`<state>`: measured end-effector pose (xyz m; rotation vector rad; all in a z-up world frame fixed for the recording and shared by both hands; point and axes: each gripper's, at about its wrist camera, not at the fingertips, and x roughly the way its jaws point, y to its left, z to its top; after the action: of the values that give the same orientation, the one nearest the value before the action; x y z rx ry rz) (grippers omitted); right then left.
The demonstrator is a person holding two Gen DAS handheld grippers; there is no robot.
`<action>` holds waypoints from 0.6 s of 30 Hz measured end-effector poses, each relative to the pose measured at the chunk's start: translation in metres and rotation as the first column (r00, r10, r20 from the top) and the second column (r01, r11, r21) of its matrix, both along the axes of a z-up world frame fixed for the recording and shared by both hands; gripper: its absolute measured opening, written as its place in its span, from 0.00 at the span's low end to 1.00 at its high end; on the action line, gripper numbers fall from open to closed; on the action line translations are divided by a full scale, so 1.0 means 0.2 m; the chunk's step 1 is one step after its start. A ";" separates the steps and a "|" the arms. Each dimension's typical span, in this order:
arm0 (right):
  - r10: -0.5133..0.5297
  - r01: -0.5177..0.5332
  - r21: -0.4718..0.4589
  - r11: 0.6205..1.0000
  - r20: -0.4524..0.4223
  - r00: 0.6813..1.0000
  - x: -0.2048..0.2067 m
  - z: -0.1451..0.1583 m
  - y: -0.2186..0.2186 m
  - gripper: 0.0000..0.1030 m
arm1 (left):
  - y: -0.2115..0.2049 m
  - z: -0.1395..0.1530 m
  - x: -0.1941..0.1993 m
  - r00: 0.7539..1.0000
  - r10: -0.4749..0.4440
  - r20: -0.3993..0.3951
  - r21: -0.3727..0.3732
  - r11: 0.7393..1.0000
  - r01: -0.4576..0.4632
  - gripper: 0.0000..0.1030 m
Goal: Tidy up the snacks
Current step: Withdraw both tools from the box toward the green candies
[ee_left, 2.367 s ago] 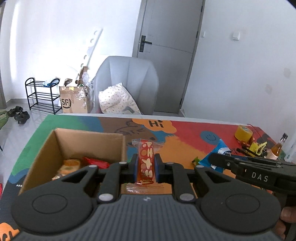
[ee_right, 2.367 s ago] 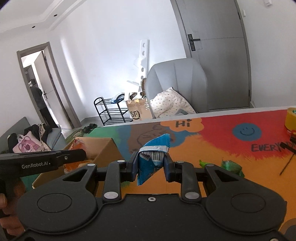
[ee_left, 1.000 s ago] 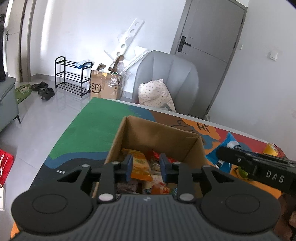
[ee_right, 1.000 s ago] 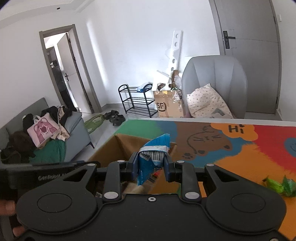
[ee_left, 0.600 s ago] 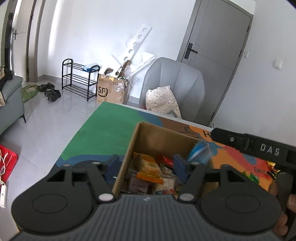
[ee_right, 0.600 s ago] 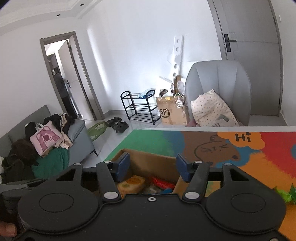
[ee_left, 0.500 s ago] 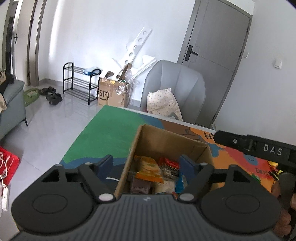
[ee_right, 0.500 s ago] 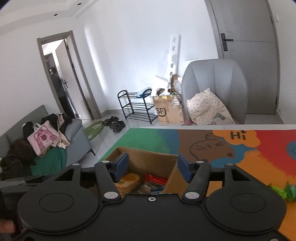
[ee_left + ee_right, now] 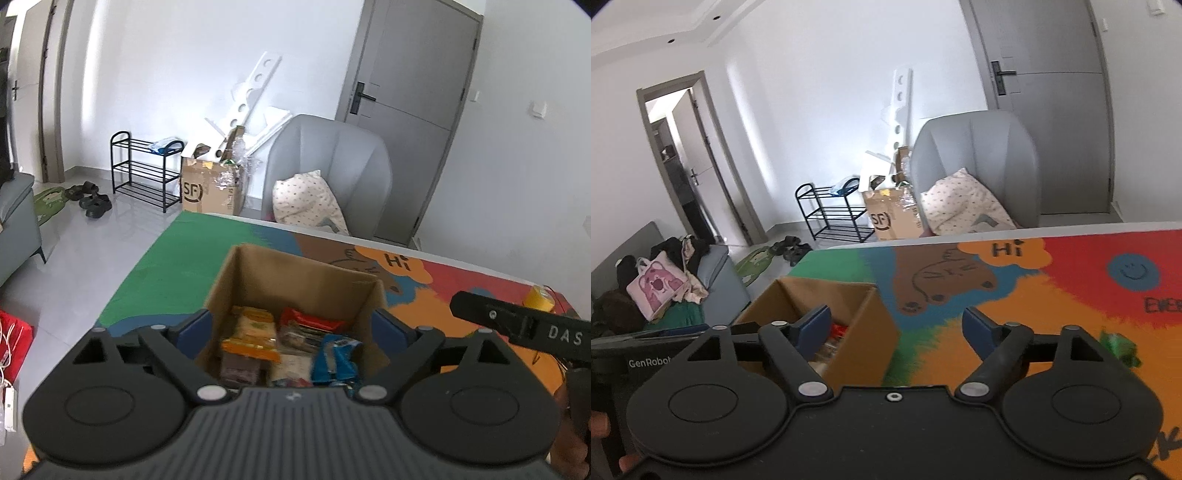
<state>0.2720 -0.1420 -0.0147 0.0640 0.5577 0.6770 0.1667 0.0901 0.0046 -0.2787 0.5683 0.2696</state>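
Your left tool (image 9: pixel 293 330) hangs over the open cardboard box (image 9: pixel 295 277), its jaws spreading wide and still opening, with nothing pinched between the blue pads (image 9: pixel 192 332). The box sits framed between them, but the pads touch no snack. Inside it you can see an orange packet (image 9: pixel 251 338) at the left, a red packet (image 9: pixel 312 321) toward the back, and a blue packet (image 9: pixel 334 360) at the right, lying on top of the other wrappers (the lower ones are too blurred to name).

Your right tool (image 9: pixel 897 328) is also opening and carries nothing. Its left pad sits over the box's near right corner, while the right pad stands over bare orange print on the surface (image 9: pixel 1071 295). From this side the box (image 9: pixel 827 295) shows its right wall and a glimpse of red wrapping within.

The box stands near the green end of the colourful mat that covers the surface, beside the brown bear drawing (image 9: pixel 942 280). A green wrapper (image 9: pixel 1117 345) lies loose on the orange area, well apart from the box, just past your right tool's right finger. In the left view a yellow tape roll (image 9: pixel 539 297) sits at the far right edge of the surface, and the dark body of your right tool crosses the frame there.
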 end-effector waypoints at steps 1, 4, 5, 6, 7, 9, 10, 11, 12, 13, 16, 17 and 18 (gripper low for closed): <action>-0.009 0.009 0.005 1.000 -0.004 1.000 0.00 0.00 -0.03 0.82 | -0.02 0.00 0.01 1.000 -0.006 -0.003 0.002 1.000 0.006 0.90; -0.036 0.037 0.030 0.999 -0.018 0.999 0.02 -0.01 -0.13 0.87 | -0.08 0.00 0.03 1.000 -0.022 -0.008 0.007 1.000 0.022 0.90; -0.045 0.045 0.035 0.998 -0.022 0.999 0.02 -0.01 -0.16 0.88 | -0.10 0.01 0.04 1.000 -0.028 -0.009 0.009 1.000 0.028 0.90; -0.056 0.057 0.038 0.998 -0.027 0.998 0.03 -0.02 -0.20 0.88 | -0.12 0.01 0.04 0.999 -0.037 -0.009 0.008 0.999 0.037 0.90; -0.067 0.068 0.040 0.997 -0.032 0.997 0.03 -0.02 -0.23 0.88 | -0.14 0.01 0.05 0.999 -0.045 -0.008 0.005 0.999 0.045 0.91; -0.086 0.088 0.041 0.995 -0.039 0.996 0.03 -0.03 -0.29 0.88 | -0.18 0.01 0.06 0.998 -0.068 -0.007 0.001 0.998 0.068 0.91; -0.094 0.096 0.041 0.995 -0.041 0.995 0.02 -0.04 -0.31 0.88 | -0.20 0.01 0.07 0.997 -0.079 -0.007 0.003 0.997 0.079 0.91; -0.101 0.103 0.042 0.994 -0.042 0.994 0.02 -0.04 -0.34 0.88 | -0.23 0.00 0.08 0.996 -0.087 -0.007 0.006 0.996 0.087 0.91; -0.108 0.110 0.042 0.993 -0.043 0.993 0.02 -0.04 -0.36 0.88 | -0.25 0.00 0.08 0.996 -0.094 -0.007 0.006 0.996 0.094 0.91; -0.114 0.116 0.042 0.992 -0.044 0.993 0.01 -0.05 -0.38 0.88 | -0.27 0.00 0.09 0.995 -0.102 -0.007 0.005 0.995 0.103 0.91; -0.134 0.136 0.041 0.990 -0.044 0.990 0.01 -0.05 -0.45 0.90 | -0.34 -0.01 0.11 0.991 -0.131 -0.014 0.001 0.991 0.131 0.91; -0.141 0.143 0.041 0.989 -0.044 0.989 0.01 -0.05 -0.47 0.90 | -0.36 -0.01 0.12 0.990 -0.141 -0.015 0.002 0.990 0.141 0.91; -0.149 0.151 0.043 0.988 -0.046 0.988 0.00 -0.06 -0.50 0.90 | -0.38 -0.01 0.12 0.989 -0.148 -0.014 0.001 0.989 0.148 0.91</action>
<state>0.2728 -0.2412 -0.0258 0.1622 0.5719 0.5427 0.1914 0.0147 0.0023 -0.2313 0.5995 0.1288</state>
